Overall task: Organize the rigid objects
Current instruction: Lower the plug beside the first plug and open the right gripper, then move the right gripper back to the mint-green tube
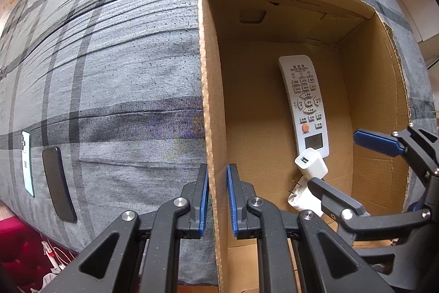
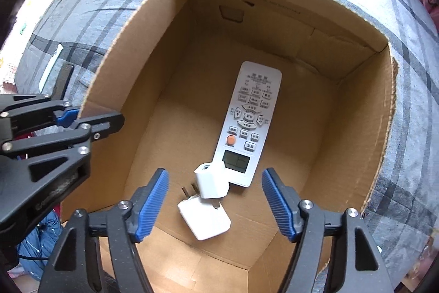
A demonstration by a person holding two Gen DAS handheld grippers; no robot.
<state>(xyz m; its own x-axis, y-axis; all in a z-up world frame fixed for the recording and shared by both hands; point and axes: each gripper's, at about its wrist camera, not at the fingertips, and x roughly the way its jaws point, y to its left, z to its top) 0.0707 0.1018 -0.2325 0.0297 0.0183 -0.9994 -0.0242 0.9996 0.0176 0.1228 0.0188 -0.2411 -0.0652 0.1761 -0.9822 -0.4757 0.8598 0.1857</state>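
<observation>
my left gripper [image 1: 216, 199] is clamped on the box [image 1: 210, 100] wall, my right gripper [image 2: 215, 201] hangs apart above two chargers [image 2: 211, 183] beside the remote [image 2: 251, 117]; next, the phones [image 1: 59, 183] on the bed's left edge.

The near wall of the cardboard box [image 2: 175, 260] runs out of the bottom of the right wrist view, behind the right gripper [image 2: 215, 203]. In the left wrist view a finger of that gripper covers part of the lower white charger [image 1: 300, 199], and the upper white charger [image 1: 311, 165] overlaps the near end of the remote control [image 1: 304, 103]. The remote's button labels are too small to read, as is the print on the box's far wall. On the plaid cloth [image 1: 123, 73], the two phones [image 1: 59, 183] at far left are badly stretched by the lens.
</observation>
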